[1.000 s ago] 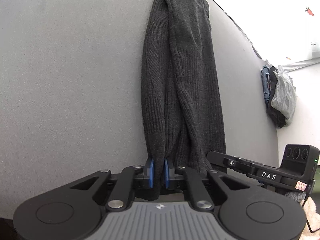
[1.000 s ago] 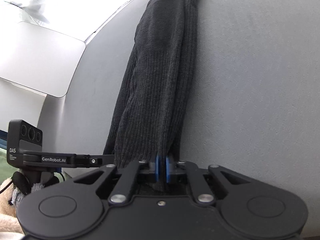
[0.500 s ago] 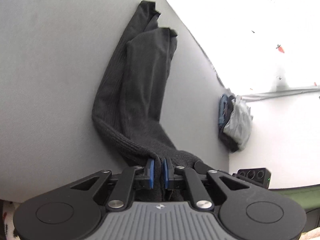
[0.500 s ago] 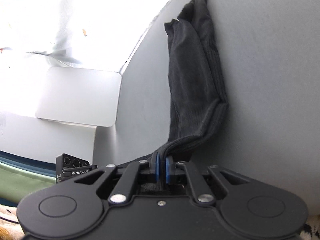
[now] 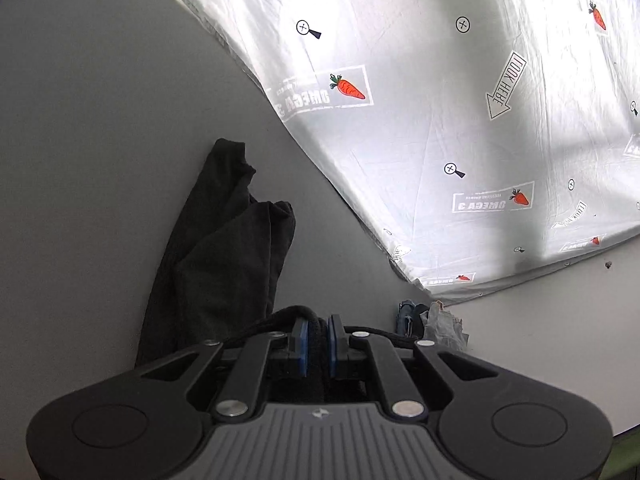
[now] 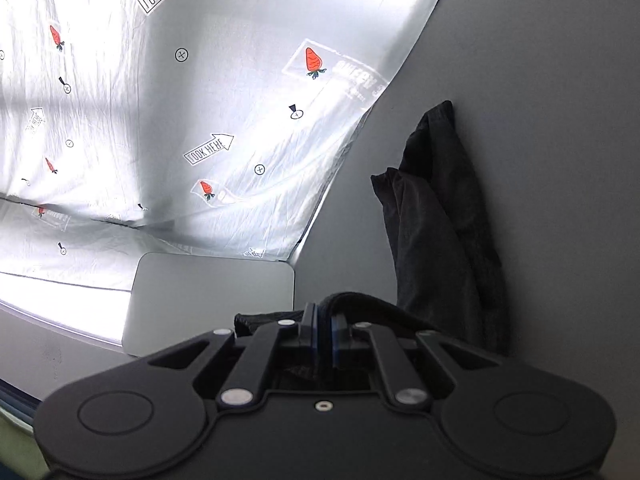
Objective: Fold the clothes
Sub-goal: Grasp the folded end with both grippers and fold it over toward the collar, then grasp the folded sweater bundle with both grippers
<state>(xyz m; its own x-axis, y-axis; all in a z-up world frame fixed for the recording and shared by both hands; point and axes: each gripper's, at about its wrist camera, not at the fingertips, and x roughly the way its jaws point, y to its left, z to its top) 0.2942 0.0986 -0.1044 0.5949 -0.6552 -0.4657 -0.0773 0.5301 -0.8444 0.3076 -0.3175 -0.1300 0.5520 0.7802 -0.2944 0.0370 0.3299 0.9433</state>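
Observation:
A dark grey ribbed knit garment (image 5: 224, 264) lies in a long bunched strip on the grey table (image 5: 100, 140). My left gripper (image 5: 318, 334) is shut on its near hem, the blue pads pressing a thick fold of knit. In the right wrist view the same garment (image 6: 440, 232) runs up the right side of the table (image 6: 540, 120), and my right gripper (image 6: 324, 328) is shut on another part of the near hem. The near end is lifted and doubled back over the far part. The cloth under both grippers is hidden.
A white sheet (image 5: 440, 120) printed with carrots and arrows hangs behind the table. A small pile of other clothes (image 5: 428, 320) sits at the table's far right edge. A pale rounded board (image 6: 208, 300) lies left of the table in the right wrist view.
Both grippers rose and moved forward with the hem still held, tilting up toward the sheet. The garment went from a long stretched strip to a shorter strip doubled over itself.

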